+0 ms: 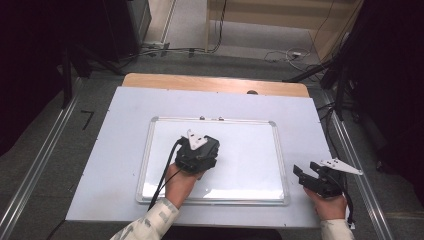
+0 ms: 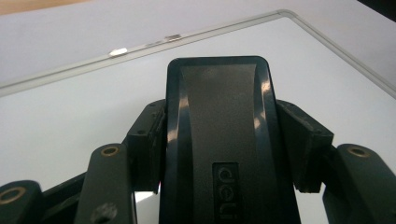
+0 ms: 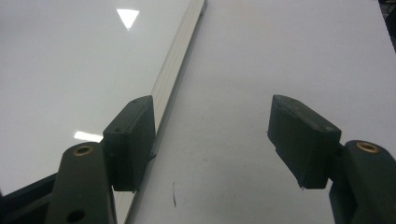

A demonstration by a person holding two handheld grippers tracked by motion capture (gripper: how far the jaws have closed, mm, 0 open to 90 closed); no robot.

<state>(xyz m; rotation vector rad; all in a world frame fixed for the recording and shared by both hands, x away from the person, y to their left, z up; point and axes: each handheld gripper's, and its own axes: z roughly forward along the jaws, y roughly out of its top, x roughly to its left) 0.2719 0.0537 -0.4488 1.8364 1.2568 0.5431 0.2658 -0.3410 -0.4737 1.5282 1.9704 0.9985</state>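
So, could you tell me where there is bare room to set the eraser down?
The whiteboard is bare right of the left gripper, which grips the black eraser, up to its right frame, and bare on its left half too. The white sheet lies free between the board's frame and the sheet's left edge. The tight spot is the right strip, where the open right gripper sits.

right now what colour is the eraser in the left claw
Black eraser, grey centre panel; clearest in the left gripper view.

Wooden tabletop [image 1: 150, 80] covered by pale lavender rectangular sheet [image 1: 120, 150]; on sheet, 1 silver-framed rectangular whiteboard [image 1: 250, 150] lies flat, centred, long side across.
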